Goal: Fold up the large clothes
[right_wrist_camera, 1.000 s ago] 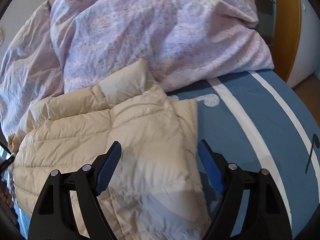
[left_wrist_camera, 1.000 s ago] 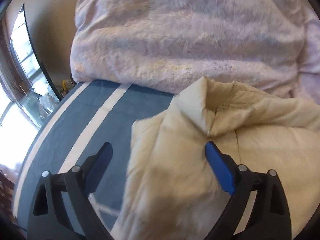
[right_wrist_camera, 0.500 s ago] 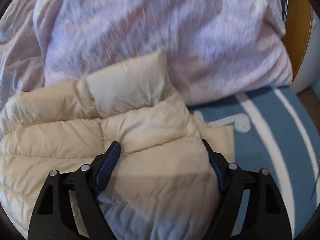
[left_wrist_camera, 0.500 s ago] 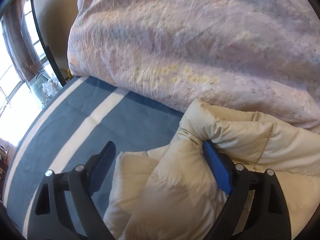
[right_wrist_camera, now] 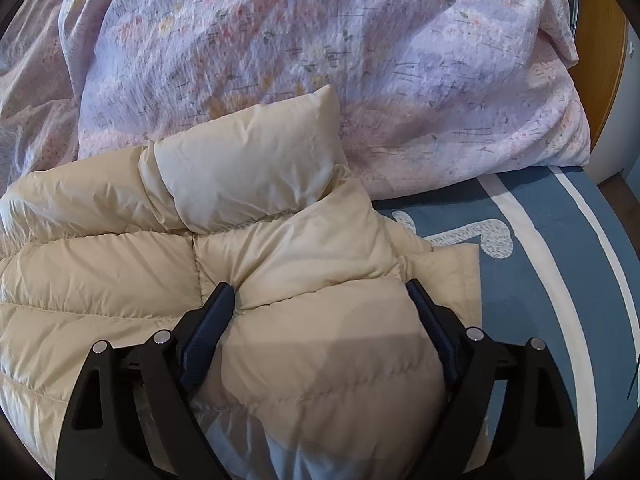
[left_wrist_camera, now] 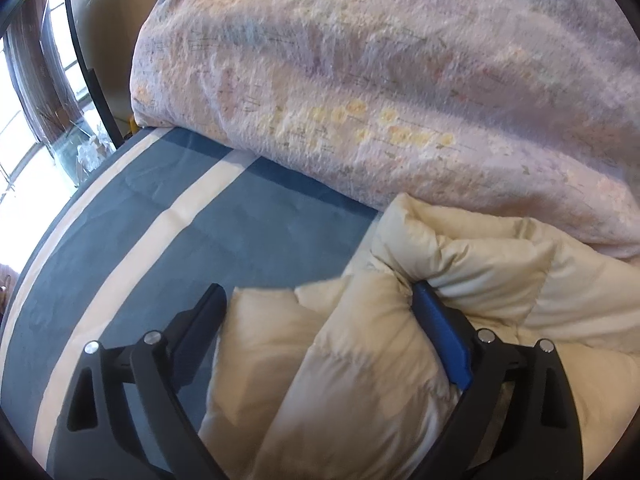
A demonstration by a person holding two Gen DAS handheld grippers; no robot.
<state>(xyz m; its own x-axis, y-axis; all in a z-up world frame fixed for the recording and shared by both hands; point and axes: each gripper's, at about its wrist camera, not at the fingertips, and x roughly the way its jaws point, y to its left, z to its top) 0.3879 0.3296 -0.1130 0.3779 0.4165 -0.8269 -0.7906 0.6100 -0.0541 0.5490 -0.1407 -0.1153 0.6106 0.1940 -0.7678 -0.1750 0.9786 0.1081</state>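
Observation:
A cream puffy down jacket (right_wrist_camera: 280,248) lies on the blue bed sheet (right_wrist_camera: 540,280), collar toward the pillows. In the right wrist view my right gripper (right_wrist_camera: 320,304) is open, its jaws wide apart and pressed down on either side of a bulge of the jacket's shoulder, below the collar (right_wrist_camera: 248,176). In the left wrist view my left gripper (left_wrist_camera: 320,308) is open too, with the jacket (left_wrist_camera: 360,360) bunched between its jaws; the right pad (left_wrist_camera: 440,344) sits under a padded fold, the left pad (left_wrist_camera: 200,328) rests by the jacket's edge.
A large lilac floral duvet or pillow (left_wrist_camera: 380,80) fills the far side, against the jacket's collar; it also shows in the right wrist view (right_wrist_camera: 360,52). Blue sheet with white stripes (left_wrist_camera: 180,216) runs left toward a window (left_wrist_camera: 24,120). A wooden headboard (right_wrist_camera: 596,64) stands at the right.
Both grippers moved forward and down onto the jacket's shoulders near the collar. The jacket now bulges between each pair of open jaws.

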